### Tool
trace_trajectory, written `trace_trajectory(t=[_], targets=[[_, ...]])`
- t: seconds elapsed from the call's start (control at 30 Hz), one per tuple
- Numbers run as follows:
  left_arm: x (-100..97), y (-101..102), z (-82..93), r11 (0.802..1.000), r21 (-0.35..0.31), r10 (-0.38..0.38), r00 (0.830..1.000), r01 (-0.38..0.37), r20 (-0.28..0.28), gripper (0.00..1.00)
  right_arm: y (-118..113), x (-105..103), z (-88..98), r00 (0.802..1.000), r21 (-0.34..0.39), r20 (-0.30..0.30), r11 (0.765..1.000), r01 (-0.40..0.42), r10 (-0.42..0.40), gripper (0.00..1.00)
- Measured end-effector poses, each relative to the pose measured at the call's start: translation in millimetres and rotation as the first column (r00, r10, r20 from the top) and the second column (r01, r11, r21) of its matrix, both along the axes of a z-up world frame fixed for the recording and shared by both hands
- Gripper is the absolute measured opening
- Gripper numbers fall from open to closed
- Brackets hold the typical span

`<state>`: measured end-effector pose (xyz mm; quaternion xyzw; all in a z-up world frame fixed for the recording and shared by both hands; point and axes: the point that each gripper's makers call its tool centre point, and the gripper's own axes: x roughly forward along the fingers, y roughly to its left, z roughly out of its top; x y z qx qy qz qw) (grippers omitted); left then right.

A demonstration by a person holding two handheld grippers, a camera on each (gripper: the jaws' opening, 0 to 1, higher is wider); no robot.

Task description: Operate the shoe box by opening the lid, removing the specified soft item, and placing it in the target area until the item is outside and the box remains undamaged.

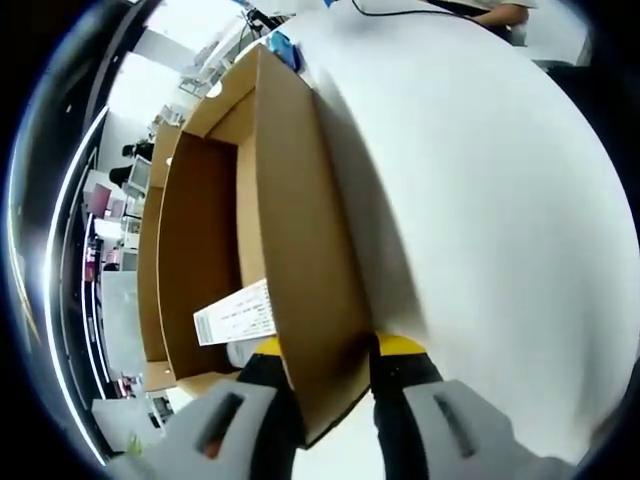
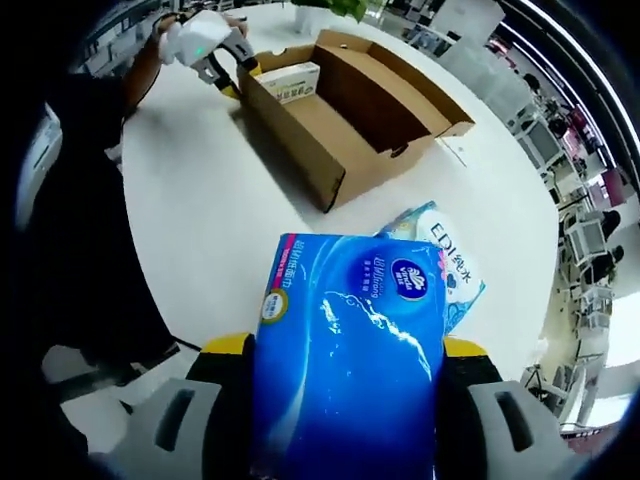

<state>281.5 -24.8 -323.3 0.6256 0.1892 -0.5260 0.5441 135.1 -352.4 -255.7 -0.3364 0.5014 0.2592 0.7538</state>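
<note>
Right gripper jaws clamp blue tissue pack, hiding part of 2nd pack beyond; left gripper pinches wall of open shoe box w/ label inside.

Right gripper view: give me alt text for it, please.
The right tongs grip a blue tissue pack above a white table. Beyond it lie a second pack and the open cardboard box, whose far wall the left tongs pinch.
</note>
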Motion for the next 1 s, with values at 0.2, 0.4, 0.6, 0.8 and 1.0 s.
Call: trace_trajectory(t=[0.2, 0.4, 0.6, 0.8, 1.0], targets=[[-0.3, 0.3, -0.1, 1.000, 0.001, 0.002, 1.000, -0.002, 0.001, 0.24, -1.0, 1.4, -13.8, 0.997, 0.015, -0.028, 0.998, -0.068, 0.068, 0.72], [-1.8, 0.2, -0.5, 1.000, 0.002, -0.001, 1.000, 0.001, -0.001, 0.24, -16.2, 12.1, -22.7, 0.993, -0.038, -0.018, 0.992, -0.116, 0.116, 0.72], [-1.5, 0.9, -0.6, 1.000, 0.003, 0.006, 1.000, -0.006, 0.001, 0.24, -6.2, 10.2, -35.9, 0.949, -0.033, -0.053, 0.949, -0.314, 0.312, 0.72], [-0.7, 1.1, 0.2, 1.000, 0.005, 0.005, 1.000, -0.005, 0.002, 0.24, -6.9, 15.5, -36.8, 0.949, -0.039, -0.062, 0.949, -0.313, 0.311, 0.72], [-1.2, 0.8, 0.9, 1.000, 0.005, 0.004, 1.000, -0.004, 0.003, 0.24, -2.2, 12.2, -41.7, 0.936, -0.010, -0.079, 0.939, -0.344, 0.342, 0.72]])
